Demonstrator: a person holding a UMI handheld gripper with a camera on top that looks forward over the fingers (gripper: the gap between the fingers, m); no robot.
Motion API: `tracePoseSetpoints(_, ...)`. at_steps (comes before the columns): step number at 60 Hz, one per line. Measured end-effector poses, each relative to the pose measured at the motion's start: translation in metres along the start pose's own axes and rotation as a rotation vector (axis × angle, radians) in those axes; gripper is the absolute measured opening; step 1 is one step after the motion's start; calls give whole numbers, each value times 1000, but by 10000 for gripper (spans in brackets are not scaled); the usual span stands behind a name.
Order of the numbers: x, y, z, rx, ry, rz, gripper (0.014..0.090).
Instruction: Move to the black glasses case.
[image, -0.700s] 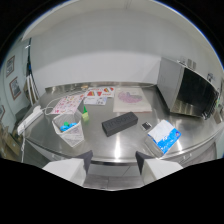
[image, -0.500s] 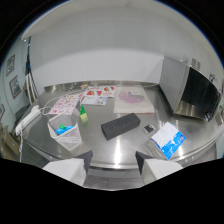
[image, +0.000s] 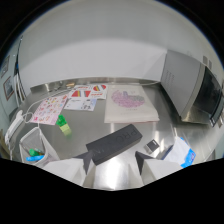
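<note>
The black glasses case (image: 114, 142) lies slantwise on the steel table (image: 92, 125), long and flat with a ribbed top. My gripper (image: 114, 159) hovers right at its near edge and is open, nothing pressed between its fingers. The left fingertip (image: 82, 162) is by the case's near left end, and the right fingertip (image: 145, 161) is just short of its right end. The case rests on the table by itself, just ahead of the fingers.
A clear container (image: 37, 147) with blue and green bits stands left of the fingers, a green block (image: 64, 125) behind it. A small dark object (image: 152, 145) and a blue-white packet (image: 182, 152) lie right. Beyond are a printed white cloth (image: 129, 102), colourful sheets (image: 85, 97) and a microwave (image: 195, 95).
The view has closed in on the case: it now looks larger and sits right at the fingertips. The container and packet have slid outward to either side.
</note>
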Motion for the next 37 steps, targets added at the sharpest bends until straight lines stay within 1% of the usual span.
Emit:
tracePoseSetpoints(17, 2, -9, 41, -29, 7, 0, 839)
tracePoseSetpoints(37, 0, -10, 48, -36, 6, 3, 841)
